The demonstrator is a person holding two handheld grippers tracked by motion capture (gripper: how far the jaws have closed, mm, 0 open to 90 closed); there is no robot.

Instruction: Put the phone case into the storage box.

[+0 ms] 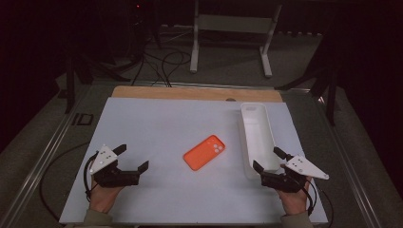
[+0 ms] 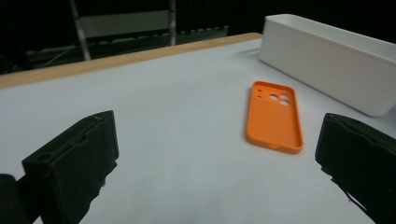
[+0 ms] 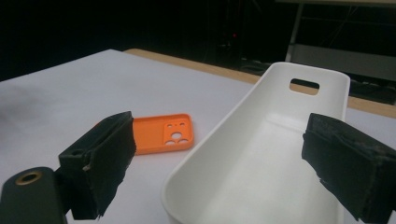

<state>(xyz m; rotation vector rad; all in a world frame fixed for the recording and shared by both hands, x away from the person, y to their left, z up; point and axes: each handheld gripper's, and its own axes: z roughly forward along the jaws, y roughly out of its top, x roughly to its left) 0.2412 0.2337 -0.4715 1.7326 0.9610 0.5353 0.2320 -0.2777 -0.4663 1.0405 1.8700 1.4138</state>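
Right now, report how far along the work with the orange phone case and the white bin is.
Done: nothing visible; the white bin is empty. In hand: nothing; the orange phone case lies flat on the table beside the bin, apart from both grippers. The left gripper and right gripper are open. Left, probably: grasping the case and placing it in the bin.

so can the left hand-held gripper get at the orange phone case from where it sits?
Probably yes. The left hand-held gripper has its jaws open and empty, facing the orange phone case, with bare white tabletop between them. The case lies flat, apart from the white bin, so its edges look free.
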